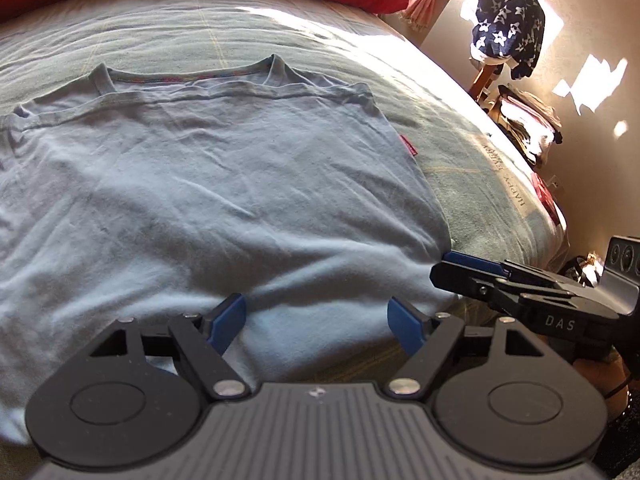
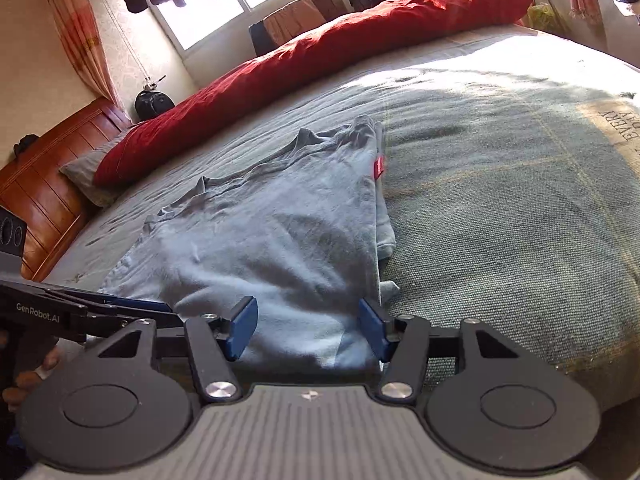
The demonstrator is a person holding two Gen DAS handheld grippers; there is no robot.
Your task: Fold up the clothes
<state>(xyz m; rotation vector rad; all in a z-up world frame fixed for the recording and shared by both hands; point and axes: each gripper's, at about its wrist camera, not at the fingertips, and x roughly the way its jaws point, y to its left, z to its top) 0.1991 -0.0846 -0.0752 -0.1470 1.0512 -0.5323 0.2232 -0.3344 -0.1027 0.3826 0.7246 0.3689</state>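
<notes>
A light blue T-shirt lies flat on the grey-green bedspread, collar at the far side and a small red tag on its right edge. My left gripper is open over the near hem, the cloth showing between its blue pads. In the right wrist view the T-shirt runs away from me, with the red tag on its right edge. My right gripper stands open over the hem's right corner. It appears side-on as the right gripper, and the left gripper reaches in from the left.
A red duvet and a grey pillow lie at the head of the bed by the wooden headboard. A chair draped with star-patterned cloth and a pile of clothes stand beside the bed's right edge.
</notes>
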